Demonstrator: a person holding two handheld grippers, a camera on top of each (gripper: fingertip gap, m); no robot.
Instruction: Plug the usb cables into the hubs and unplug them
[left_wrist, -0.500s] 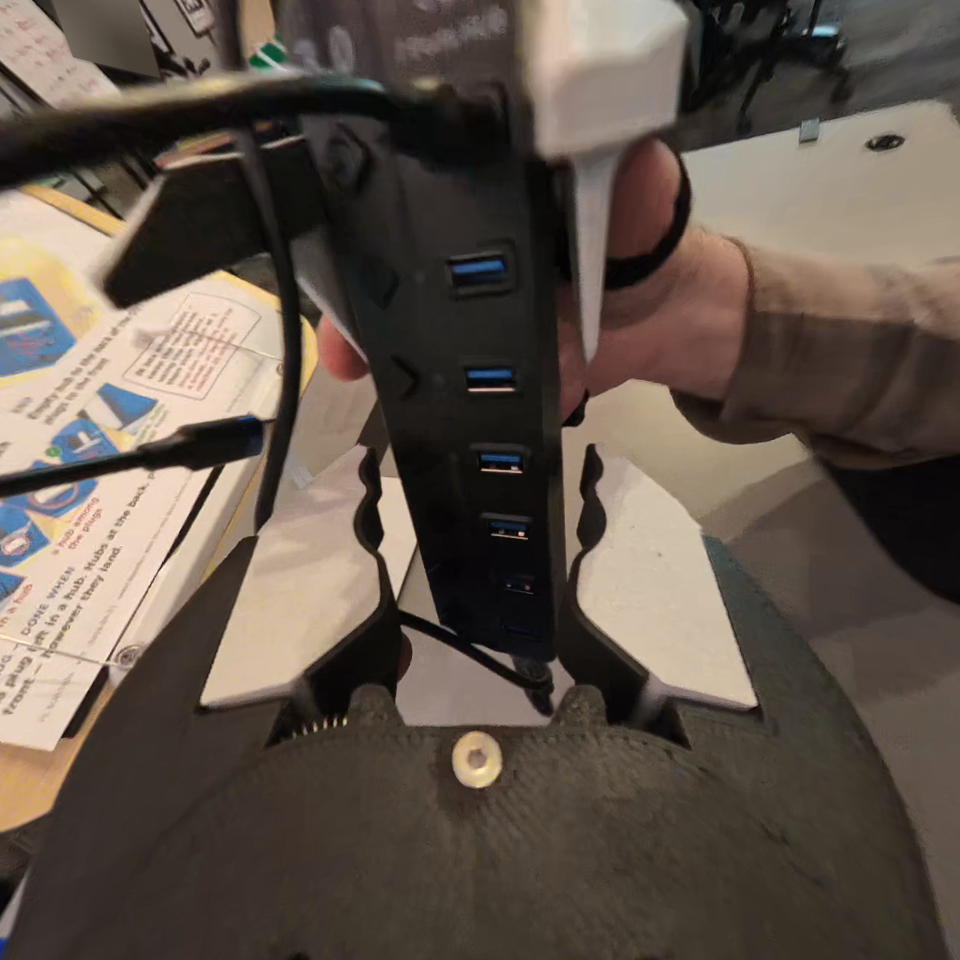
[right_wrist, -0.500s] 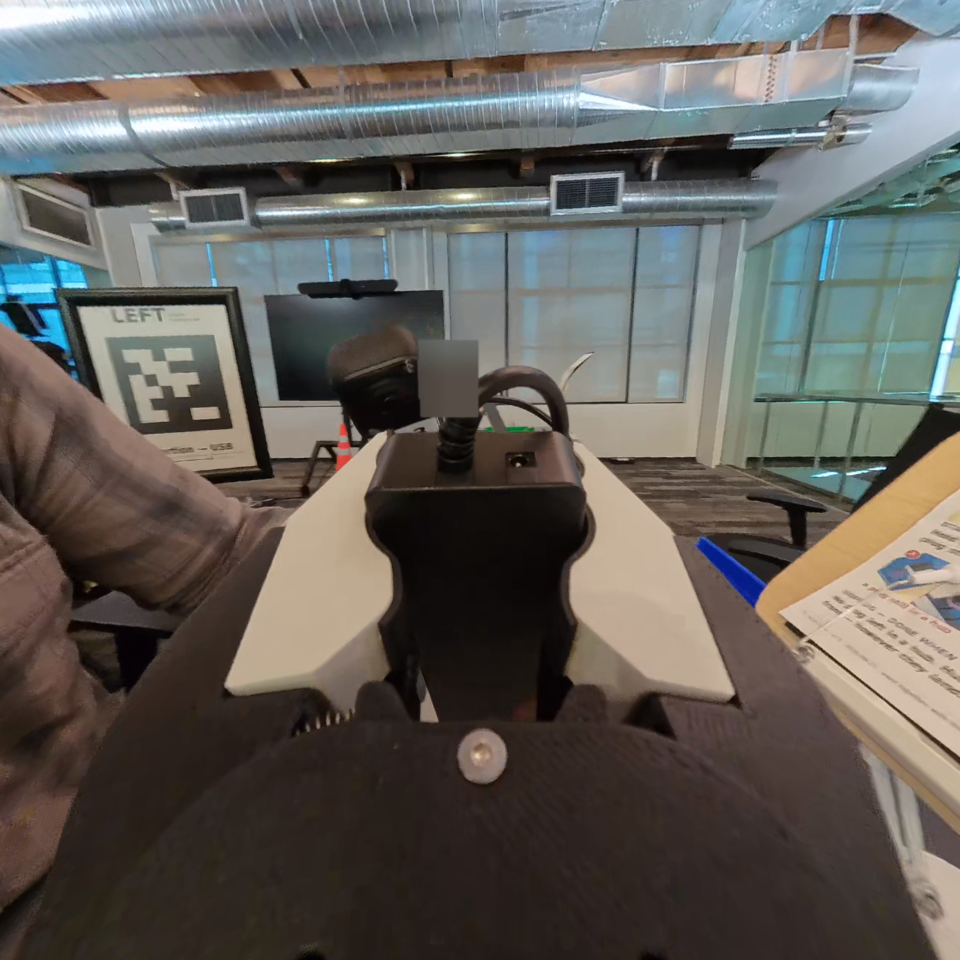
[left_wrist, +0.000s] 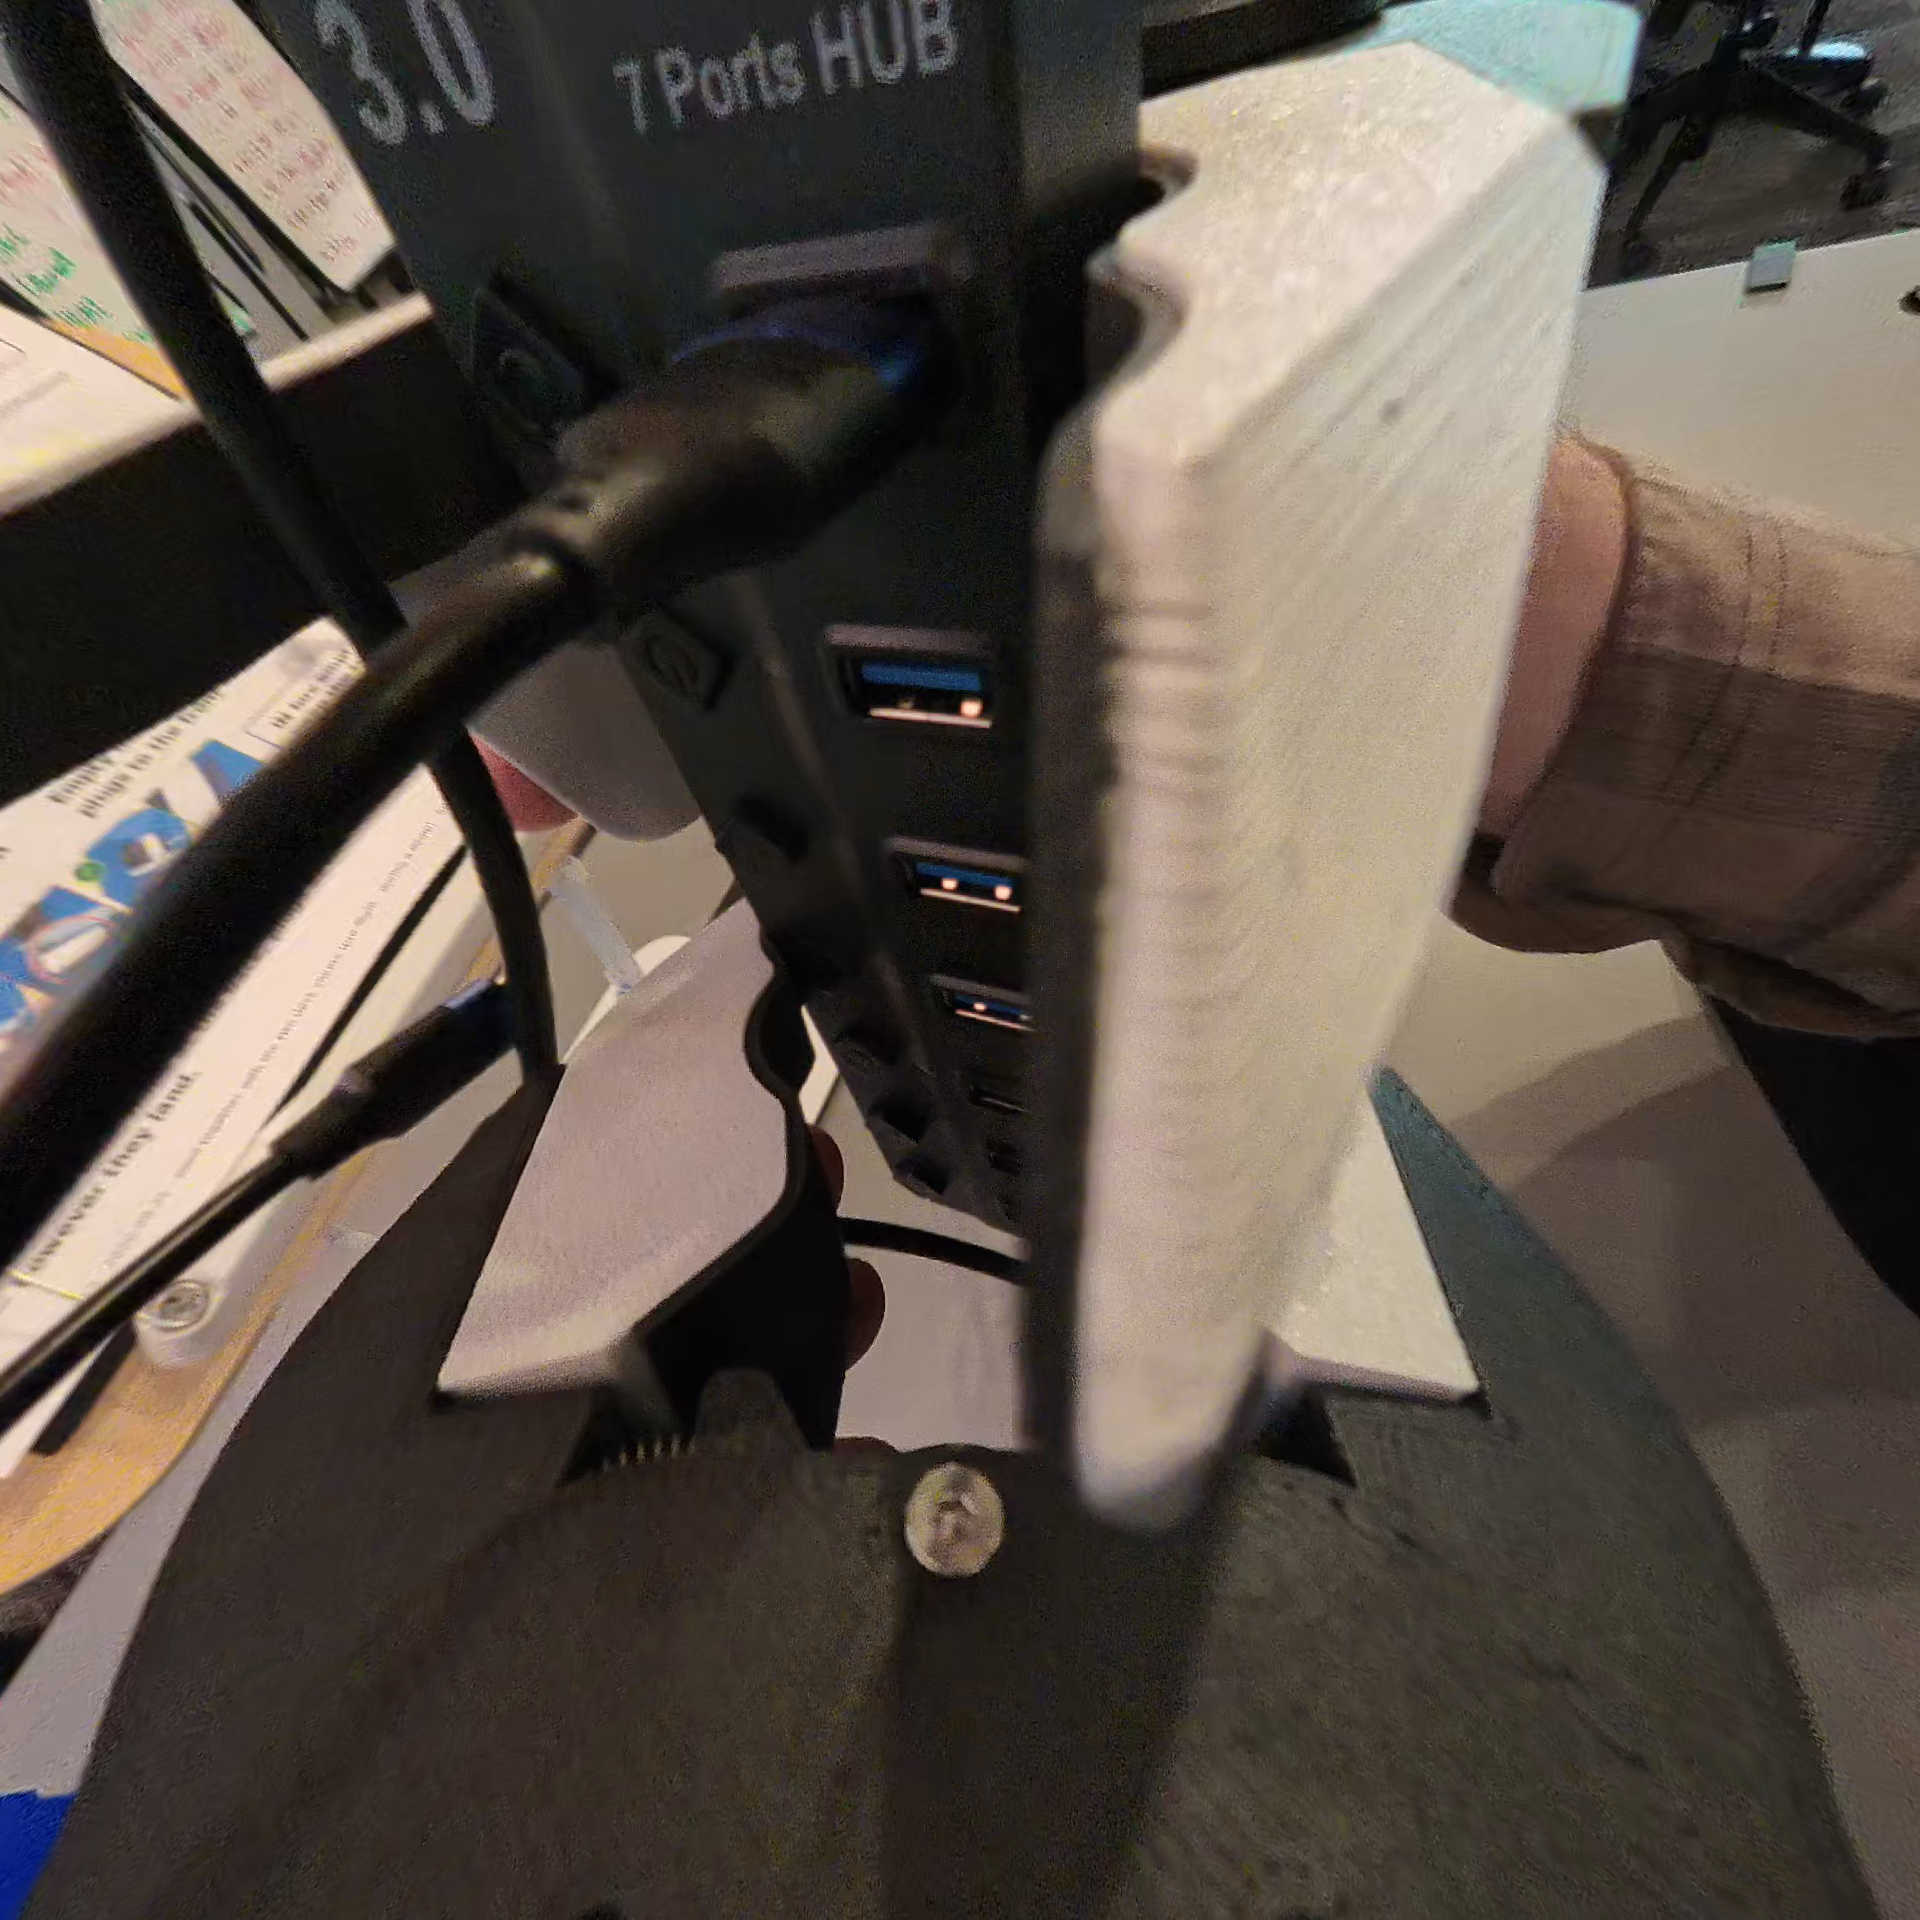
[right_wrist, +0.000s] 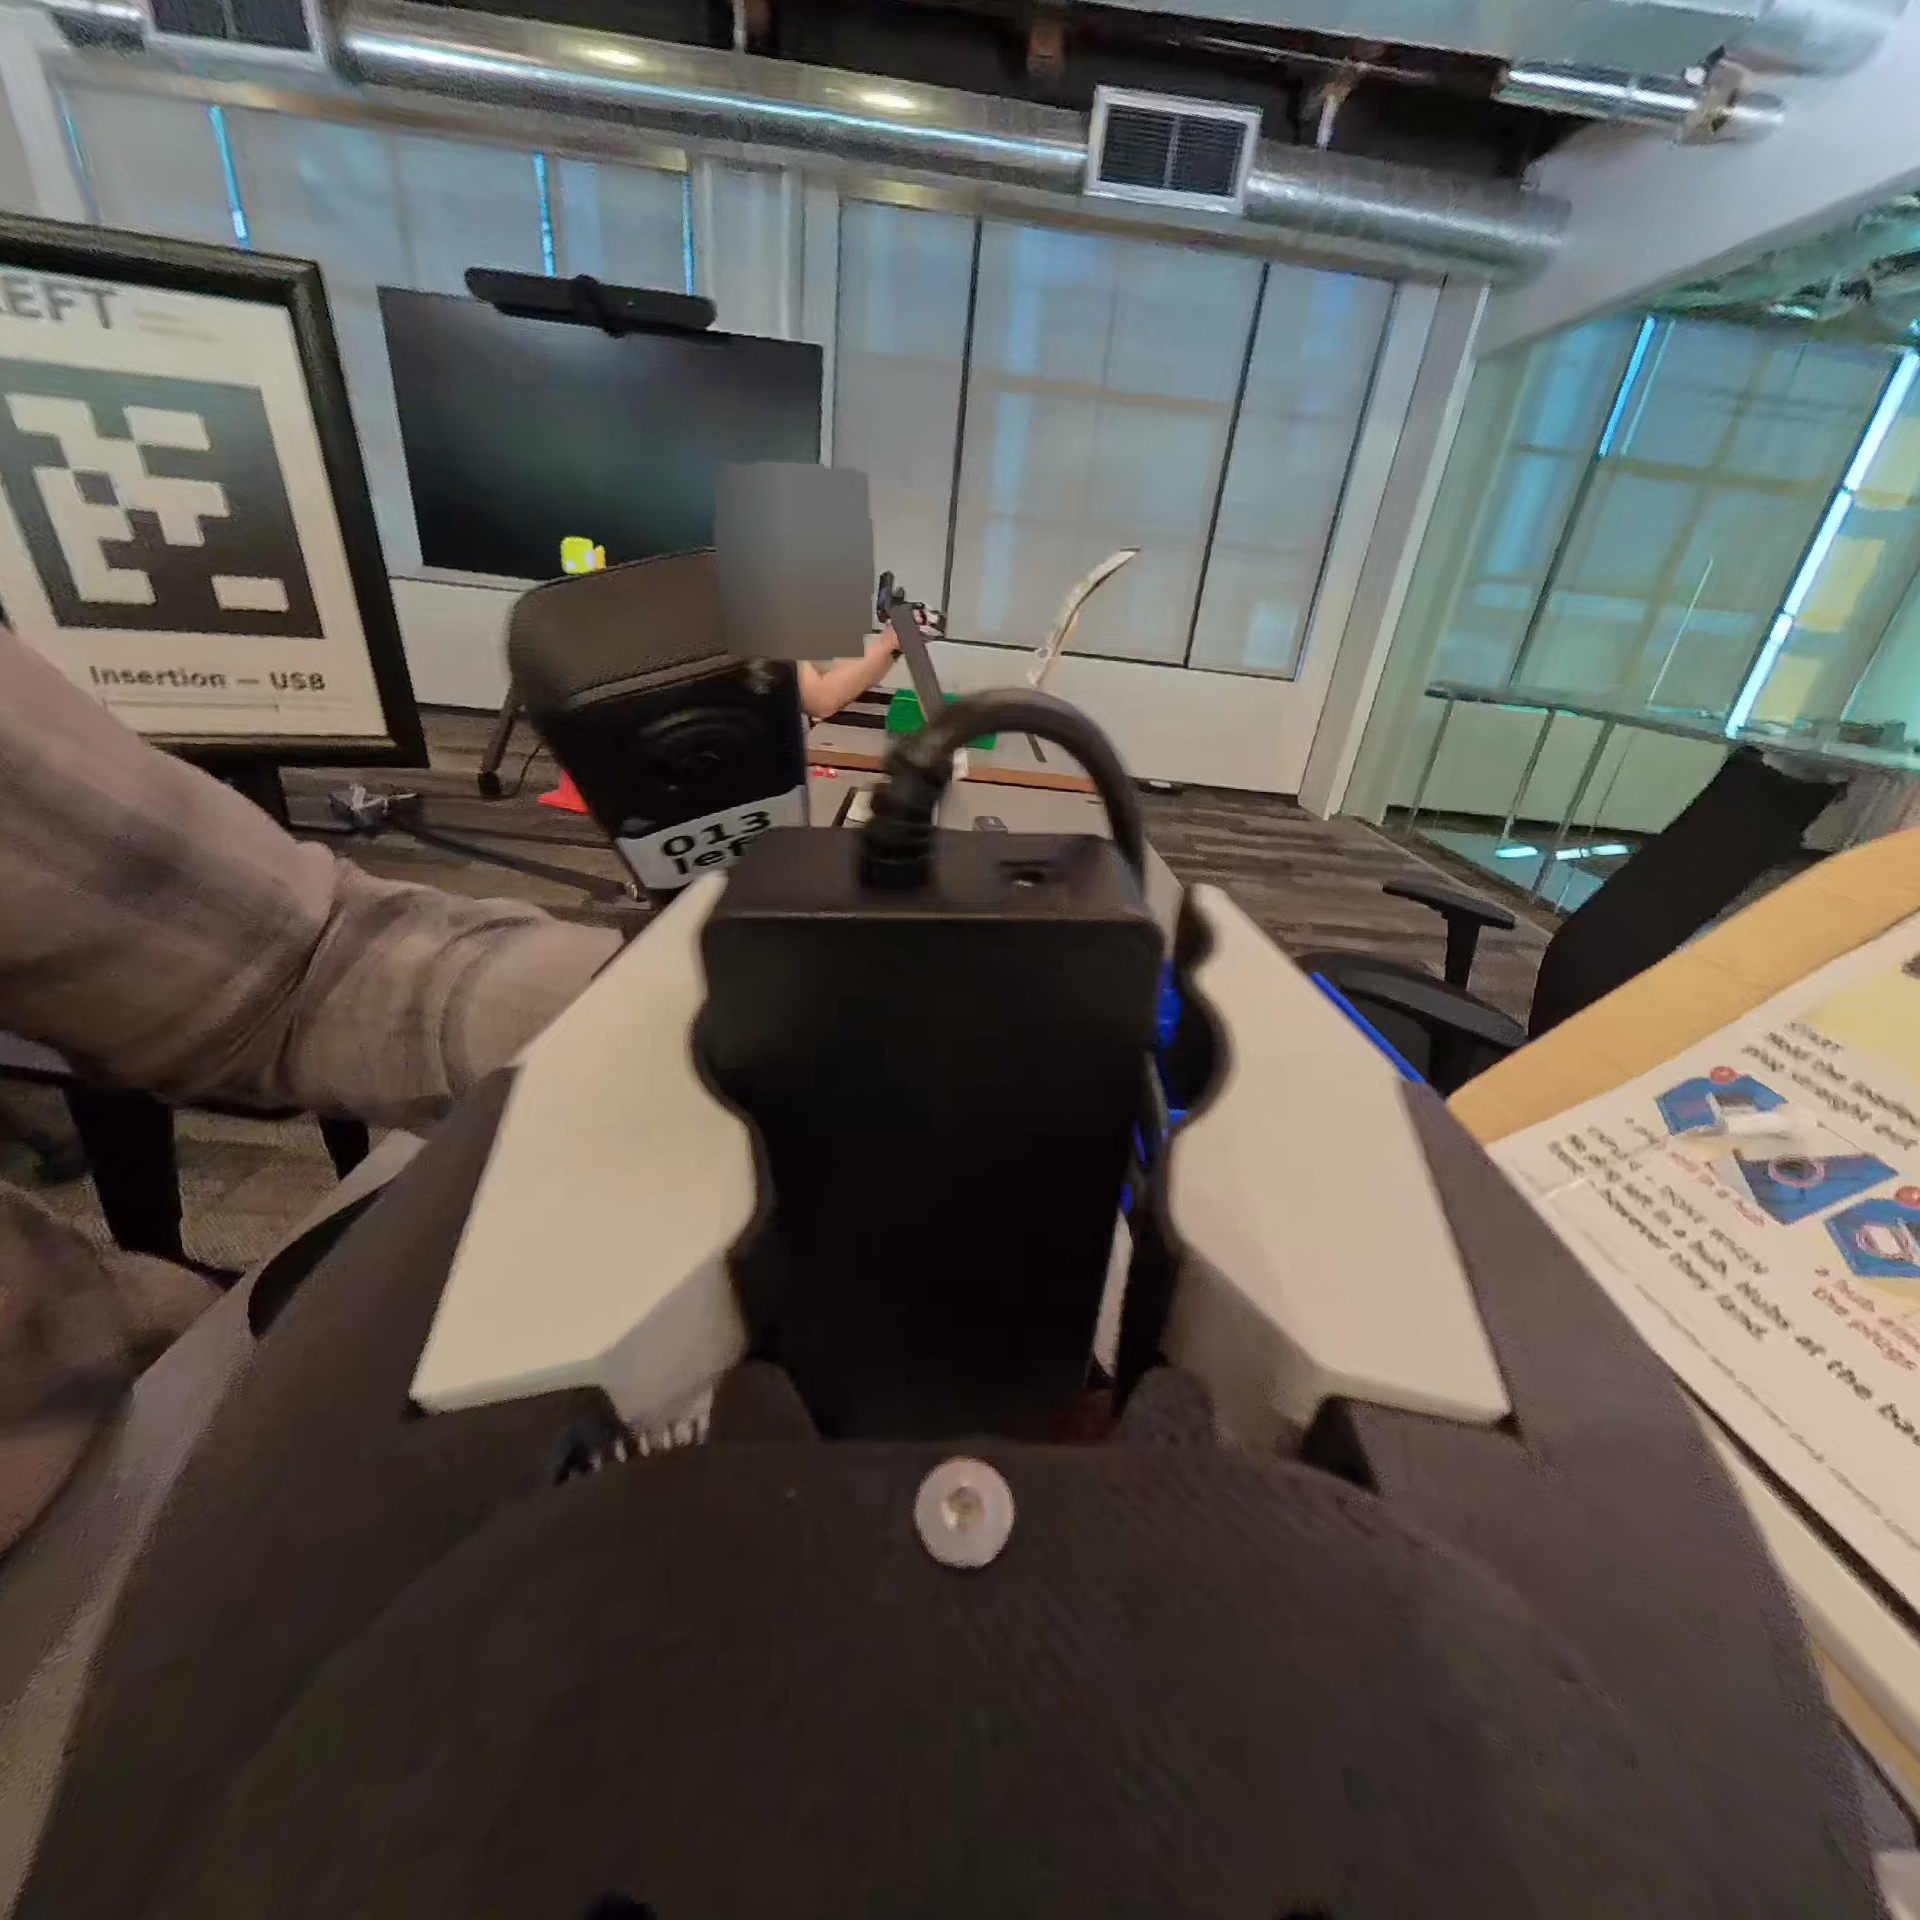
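A black USB hub (left_wrist: 935, 790) with several blue ports stands upright in mid-air, close to the left wrist camera. A black USB plug (left_wrist: 748, 436) with its cable sits in the top port. My right gripper (right_wrist: 951, 904) is shut on the hub (right_wrist: 935, 1091), whose own cable (right_wrist: 1029, 727) loops out of its top end. One of its white fingers (left_wrist: 1299, 623) runs down the hub's right edge. My left gripper (left_wrist: 966, 914) is open and empty, with the hub's lower end between its fingers, not touching. Its right finger is mostly hidden.
A second black plug (left_wrist: 416, 1070) hangs loose at the left over a printed instruction sheet (left_wrist: 156, 1039) on the wooden board, which also shows in the right wrist view (right_wrist: 1714, 1195). A sleeved arm (left_wrist: 1714, 779) is at the right, above a white table (left_wrist: 1766, 364). A framed marker board (right_wrist: 156, 499) stands behind. One gripper's finger ends stand about 11 cm off the other's.
The hub and the right gripper have come much closer to the left camera. A plug now shows in the top port. The right wrist view has tipped downward.
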